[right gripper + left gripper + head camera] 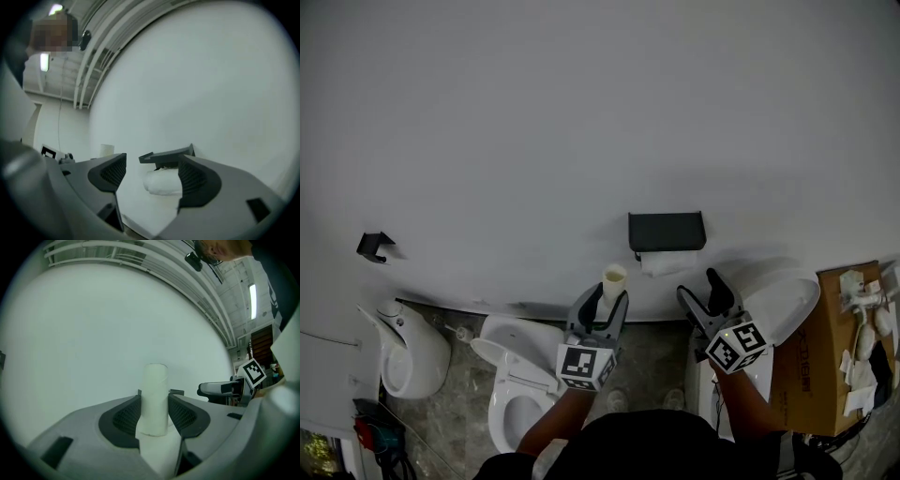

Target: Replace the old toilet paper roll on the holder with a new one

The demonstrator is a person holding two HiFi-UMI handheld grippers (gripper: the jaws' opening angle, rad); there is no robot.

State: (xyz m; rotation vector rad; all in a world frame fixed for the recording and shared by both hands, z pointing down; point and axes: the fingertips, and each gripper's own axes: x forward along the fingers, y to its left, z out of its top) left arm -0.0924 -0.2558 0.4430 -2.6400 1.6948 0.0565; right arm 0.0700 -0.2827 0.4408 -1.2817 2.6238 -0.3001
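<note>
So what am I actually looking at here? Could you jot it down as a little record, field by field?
Place: washroom with a white wall, a toilet and a urinal
Holder: black holder on the wall, with a white paper roll under it
Left gripper: shut on a bare cardboard tube, held upright
Right gripper: open and empty, pointing at the holder, touching nothing
Also there: cardboard box at far right

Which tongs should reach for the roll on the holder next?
Right. The right tongs are open, empty, aimed at the roll under the black holder; the left tongs grip a cardboard tube.
</note>
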